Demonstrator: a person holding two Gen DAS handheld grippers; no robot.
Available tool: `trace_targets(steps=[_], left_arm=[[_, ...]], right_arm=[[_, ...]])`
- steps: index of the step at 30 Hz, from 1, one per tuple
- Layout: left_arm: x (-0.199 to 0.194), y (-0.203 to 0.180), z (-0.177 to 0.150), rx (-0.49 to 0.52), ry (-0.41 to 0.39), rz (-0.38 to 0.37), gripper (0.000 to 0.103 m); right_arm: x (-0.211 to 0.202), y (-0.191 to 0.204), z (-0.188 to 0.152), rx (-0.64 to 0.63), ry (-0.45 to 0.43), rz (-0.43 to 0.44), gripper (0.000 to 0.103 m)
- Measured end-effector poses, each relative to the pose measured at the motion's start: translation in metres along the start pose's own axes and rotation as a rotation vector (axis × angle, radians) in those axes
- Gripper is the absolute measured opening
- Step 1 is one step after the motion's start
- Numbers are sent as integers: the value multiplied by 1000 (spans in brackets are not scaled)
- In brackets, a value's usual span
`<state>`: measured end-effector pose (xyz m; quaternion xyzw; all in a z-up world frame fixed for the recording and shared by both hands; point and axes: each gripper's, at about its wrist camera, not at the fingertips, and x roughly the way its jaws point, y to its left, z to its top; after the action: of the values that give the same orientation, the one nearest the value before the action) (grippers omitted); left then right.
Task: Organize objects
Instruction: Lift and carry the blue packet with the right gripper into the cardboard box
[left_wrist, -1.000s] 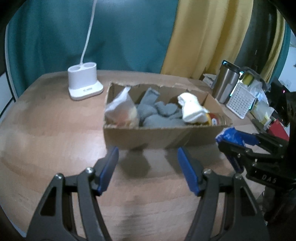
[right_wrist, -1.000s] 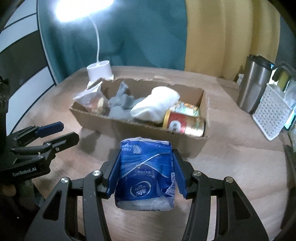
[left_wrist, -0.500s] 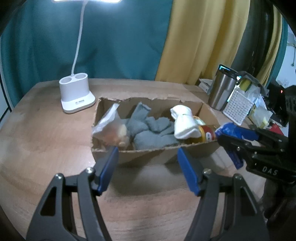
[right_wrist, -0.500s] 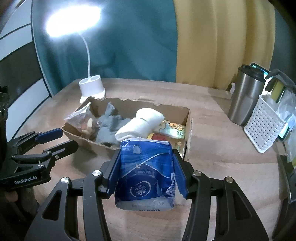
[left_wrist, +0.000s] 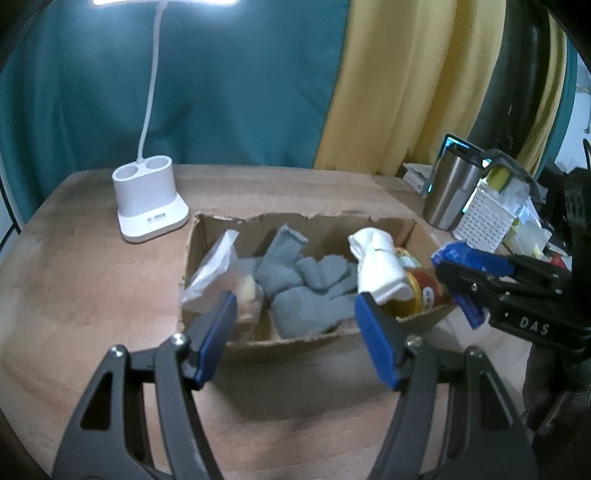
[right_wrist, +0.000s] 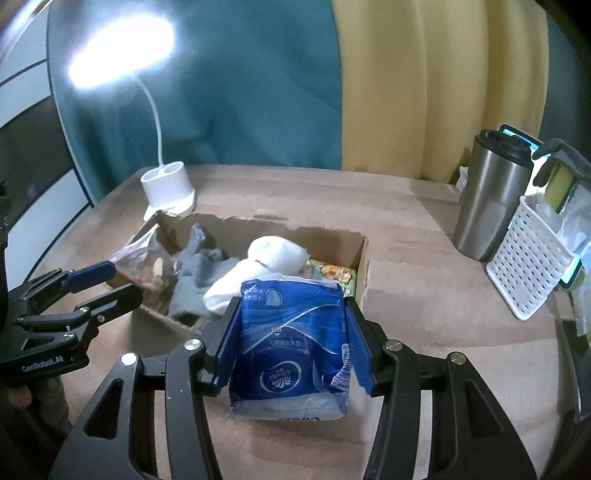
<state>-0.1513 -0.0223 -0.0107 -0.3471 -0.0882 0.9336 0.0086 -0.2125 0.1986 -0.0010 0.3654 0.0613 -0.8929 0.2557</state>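
- My right gripper (right_wrist: 291, 339) has its jaws clamped on the blue tissue pack (right_wrist: 290, 343), one pad pressing each of its side faces; the pack stands upright between them, its print upside down to me and its bottom edge hanging below the pads
- The cardboard box (right_wrist: 364, 258) lies straight ahead of those jaws and below them, its long axis running across my view; the free room I judge to be at its right end, over the can (right_wrist: 328, 271), just beyond the pack's top edge
- The white sock (right_wrist: 255, 273) and grey socks (right_wrist: 195, 273) fill the middle, the snack bag (right_wrist: 147, 262) the left end
- My right hand points steeply down at the box and is the nearer one for the drop
- My left gripper (left_wrist: 295, 325) hangs with jaws apart and empty, aimed down over the box's near wall, the bench (left_wrist: 85, 295) beneath
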Motion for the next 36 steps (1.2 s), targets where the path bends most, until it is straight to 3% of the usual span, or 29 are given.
trace_targets(steps=[26, 31, 36], left_arm=[[32, 7, 27, -20, 3, 9, 68], [37, 8, 30, -19, 4, 11, 68], [40, 9, 29, -18, 7, 13, 68]], right_arm=[[45, -22, 34, 58, 1, -17, 56], [52, -28, 37, 87, -5, -23, 76], [51, -37, 36, 113, -19, -45, 81]])
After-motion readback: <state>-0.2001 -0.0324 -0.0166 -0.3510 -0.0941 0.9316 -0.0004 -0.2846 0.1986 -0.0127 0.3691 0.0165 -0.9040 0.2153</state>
